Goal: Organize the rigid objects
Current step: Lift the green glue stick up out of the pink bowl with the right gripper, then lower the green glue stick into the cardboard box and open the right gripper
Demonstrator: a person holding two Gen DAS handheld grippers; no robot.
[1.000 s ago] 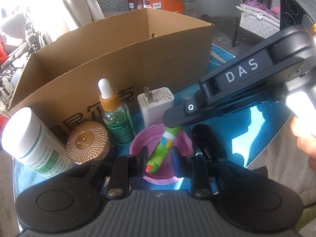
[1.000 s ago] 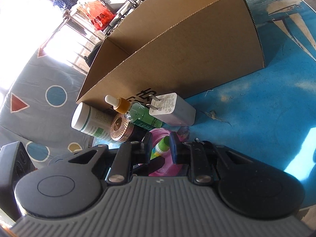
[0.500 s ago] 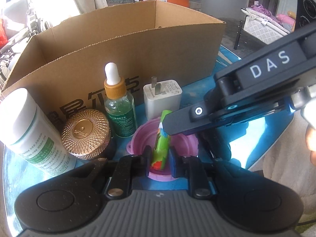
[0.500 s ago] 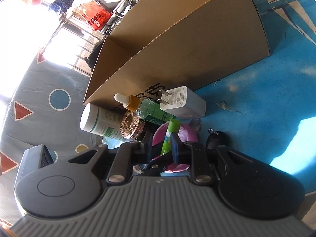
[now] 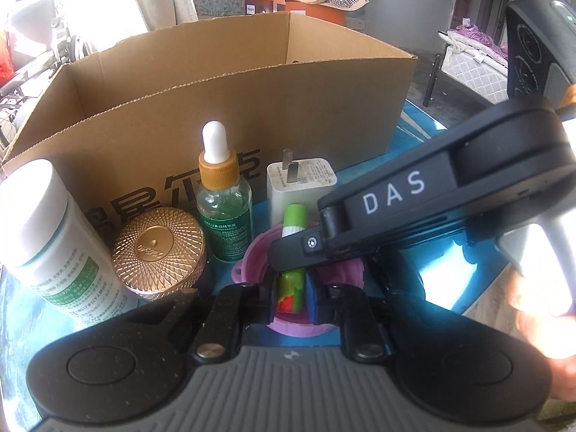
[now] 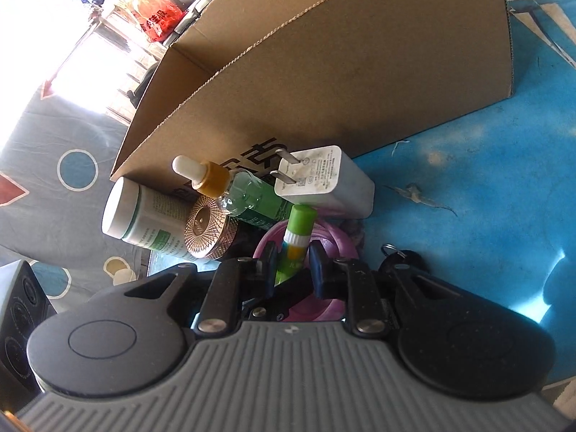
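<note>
- My left gripper (image 5: 291,295) is clamped on the green glue stick (image 5: 293,223), upright over the pink cup (image 5: 252,262).
- My right gripper (image 6: 292,266) is closed around the same stick.
- At 12 o'clock: white charger (image 5: 302,183), then the cardboard box (image 5: 324,108).
- At 10 o'clock: dropper bottle (image 5: 221,198), gold-lidded jar (image 5: 158,248).

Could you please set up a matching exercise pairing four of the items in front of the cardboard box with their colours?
Things:
1. Dropper bottle
2. Round jar lid
3. Plug adapter
4. Collapsible cup

Colours:
A. White
B. Pink
C. Clear green with an amber collar
D. Metallic copper-gold

Pairs: 1-C, 2-D, 3-A, 4-B
</note>
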